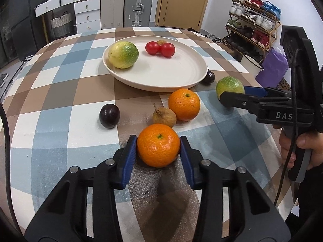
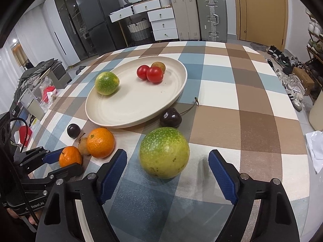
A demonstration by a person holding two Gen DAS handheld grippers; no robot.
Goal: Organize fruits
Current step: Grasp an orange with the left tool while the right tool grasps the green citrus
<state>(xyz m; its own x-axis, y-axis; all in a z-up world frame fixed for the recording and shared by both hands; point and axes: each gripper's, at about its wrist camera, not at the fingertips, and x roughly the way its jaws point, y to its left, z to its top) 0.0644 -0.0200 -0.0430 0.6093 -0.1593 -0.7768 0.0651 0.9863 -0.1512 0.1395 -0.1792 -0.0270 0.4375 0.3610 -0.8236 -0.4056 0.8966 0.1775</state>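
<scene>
A white plate [image 1: 161,76] holds a green-yellow fruit [image 1: 123,54], two red tomatoes [image 1: 160,48] and a small brown fruit [image 1: 161,42]. My left gripper [image 1: 158,147] is shut on an orange [image 1: 158,145] resting on the checked tablecloth. A second orange [image 1: 184,104], a brown longan [image 1: 164,117] and a dark plum [image 1: 109,116] lie nearby. My right gripper [image 2: 167,161] is open around a second green-yellow fruit [image 2: 164,152], its pads apart from it. A dark cherry [image 2: 170,117] lies by the plate's rim [image 2: 113,123].
The round table [image 2: 252,104] has a checked cloth. Behind it stand suitcases [image 2: 210,16], white drawers [image 2: 161,22] and a fridge [image 2: 97,18]. A shoe rack [image 1: 254,24] stands at the right in the left wrist view.
</scene>
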